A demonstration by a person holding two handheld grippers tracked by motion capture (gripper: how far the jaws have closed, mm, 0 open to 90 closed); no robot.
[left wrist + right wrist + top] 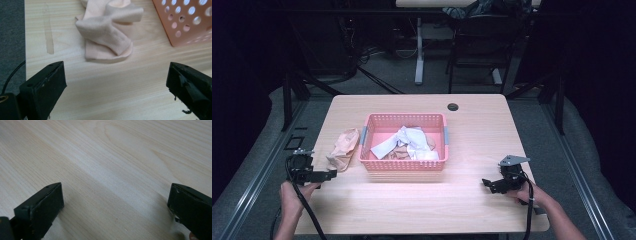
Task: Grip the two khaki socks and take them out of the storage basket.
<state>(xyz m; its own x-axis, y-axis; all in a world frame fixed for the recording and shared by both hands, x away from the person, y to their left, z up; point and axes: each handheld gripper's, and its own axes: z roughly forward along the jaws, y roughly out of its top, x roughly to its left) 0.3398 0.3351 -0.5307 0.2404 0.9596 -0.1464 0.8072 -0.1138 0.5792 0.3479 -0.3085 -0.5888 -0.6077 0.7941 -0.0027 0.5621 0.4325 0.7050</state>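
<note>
Both grippers stand with fingers wide apart, empty. Left gripper (332,173) should advance squarely onto the peach sock's (107,35) raised fold before clamping.

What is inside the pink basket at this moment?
The pink basket holds a heap of socks, white ones lying over beige ones. The white ones cover part of the beige, so what lies beneath and the exact count cannot be told.

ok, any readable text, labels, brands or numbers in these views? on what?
None readable.
Pink basket: plain perforated walls, no label.
Peach sock beside it on the table: no print.
White and peach cloths in the basket: no markings visible.
Left claw and right claw: plain black, no lettering.
</note>
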